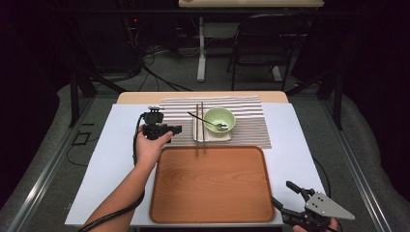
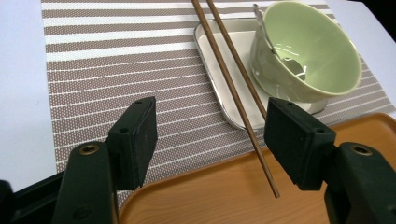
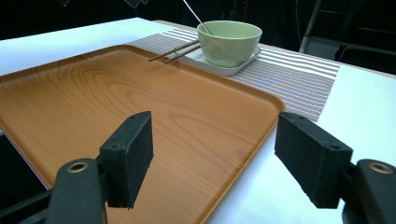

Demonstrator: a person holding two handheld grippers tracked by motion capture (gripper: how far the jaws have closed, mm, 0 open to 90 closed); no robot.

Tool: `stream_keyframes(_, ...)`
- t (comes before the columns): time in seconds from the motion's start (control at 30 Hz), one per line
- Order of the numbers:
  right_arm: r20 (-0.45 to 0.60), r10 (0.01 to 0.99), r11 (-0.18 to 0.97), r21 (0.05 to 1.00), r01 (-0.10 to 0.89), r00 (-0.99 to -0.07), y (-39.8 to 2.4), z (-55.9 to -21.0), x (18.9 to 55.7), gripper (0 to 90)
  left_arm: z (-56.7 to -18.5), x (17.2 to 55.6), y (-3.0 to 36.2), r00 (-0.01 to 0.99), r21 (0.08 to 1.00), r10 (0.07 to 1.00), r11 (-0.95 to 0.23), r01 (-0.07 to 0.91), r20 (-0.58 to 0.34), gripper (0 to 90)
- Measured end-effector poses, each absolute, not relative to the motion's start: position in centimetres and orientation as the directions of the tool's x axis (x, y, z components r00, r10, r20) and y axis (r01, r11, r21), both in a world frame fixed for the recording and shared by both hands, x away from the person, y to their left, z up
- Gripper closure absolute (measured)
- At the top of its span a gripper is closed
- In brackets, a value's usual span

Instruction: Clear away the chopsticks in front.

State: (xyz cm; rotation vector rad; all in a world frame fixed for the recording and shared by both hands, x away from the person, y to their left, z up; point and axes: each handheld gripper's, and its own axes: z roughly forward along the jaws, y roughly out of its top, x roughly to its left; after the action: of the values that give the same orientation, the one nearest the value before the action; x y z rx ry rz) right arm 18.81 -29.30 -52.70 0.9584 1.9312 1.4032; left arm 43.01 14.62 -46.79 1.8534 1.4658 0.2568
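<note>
The room behind is dark, with a black chair (image 1: 263,41) and cables on the grey floor, and in front stands a white worktop (image 1: 121,159) that carries a striped placemat (image 1: 251,121) and a wooden tray (image 1: 212,186). The high view shows the whole layout: the left claw (image 1: 176,129) is held in the person's hand (image 1: 150,147) over the left edge of the placemat, and the right claw (image 1: 285,198) waits at the near right corner of the worktop, just beside the tray. The left gripper view gives what the high view cannot: its two black jaws stand wide apart with nothing between them, above the border of the placemat and the tray, and the near tips of the chopsticks (image 2: 233,88) lie just before the right jaw. The right gripper view looks low across the tray, and its jaws are also apart and empty. The chopsticks lie side by side with their long axis from the far side of the worktop toward the person; they cross the left rim of a small white plate (image 2: 210,60) and their near ends rest on the tray rim. On the plate stands a green bowl (image 2: 313,51), tilted in the left gripper view, with a spoon (image 1: 210,122) inside whose handle points to the far left. The bowl is close to the right of the chopsticks.
</note>
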Motion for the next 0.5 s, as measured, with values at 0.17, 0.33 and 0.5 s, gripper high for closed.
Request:
stream_keyframes(0.17, -0.027, 0.81, 0.193, 0.956, 0.223, -0.586, -29.3, -52.7, 18.8, 27.8, -47.0, 43.8, 14.5, 0.308, 0.643, 0.901, -0.043, 0.765, -0.305, 40.4)
stream_keyframes(0.33, -0.034, 0.81, 0.197, 0.956, 0.217, -0.586, -29.4, -52.7, 18.8, 27.7, -47.2, 44.4, 14.3, 0.309, 0.645, 0.896, -0.033, 0.764, -0.319, 44.9)
stream_keyframes(0.5, -0.032, 0.809, 0.197, 0.956, 0.219, -0.587, -29.4, -52.7, 18.8, 27.7, -47.3, 44.9, 14.2, 0.299, 0.646, 0.896, -0.018, 0.763, -0.328, 48.4)
